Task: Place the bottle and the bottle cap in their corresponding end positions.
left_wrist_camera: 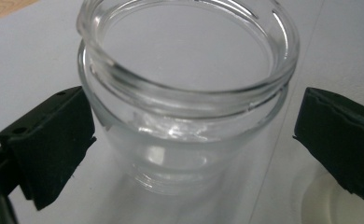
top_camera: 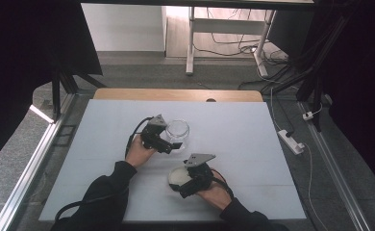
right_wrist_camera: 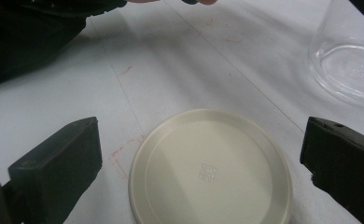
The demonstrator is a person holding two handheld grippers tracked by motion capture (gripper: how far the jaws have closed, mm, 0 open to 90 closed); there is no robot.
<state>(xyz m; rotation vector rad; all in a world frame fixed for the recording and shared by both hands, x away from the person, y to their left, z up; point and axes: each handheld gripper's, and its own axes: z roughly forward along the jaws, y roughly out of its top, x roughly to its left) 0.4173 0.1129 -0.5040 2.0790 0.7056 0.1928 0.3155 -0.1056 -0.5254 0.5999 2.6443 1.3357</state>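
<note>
Right now your left gripper (top_camera: pixel 175 144) sits near the middle of the white table (top_camera: pixel 104 144), and its jaws stand wide on both sides of the glass jar (top_camera: pixel 178 133). In the left gripper view the jar (left_wrist_camera: pixel 185 98) is upright with its mouth open at the top, and one black jaw is at 9 o'clock of it and the other at 3 o'clock. The left jaw is very close to the glass, but you cannot tell if it touches; the right jaw has a small gap. Your right gripper (top_camera: pixel 181 182) is near the front of the table, at about 6 o'clock from the jar. Its jaws are wide too, and the round cream lid (top_camera: pixel 178 175) lies flat on the table between them. In the right gripper view the lid (right_wrist_camera: pixel 211 170) has a jaw at 9 o'clock and a jaw at 3 o'clock, and both are apart from its rim. The bottom of the jar (right_wrist_camera: pixel 346 60) shows at 1 o'clock from the lid there, a little way off. Your dark sleeve (right_wrist_camera: pixel 31 32) is at 10 o'clock.
</note>
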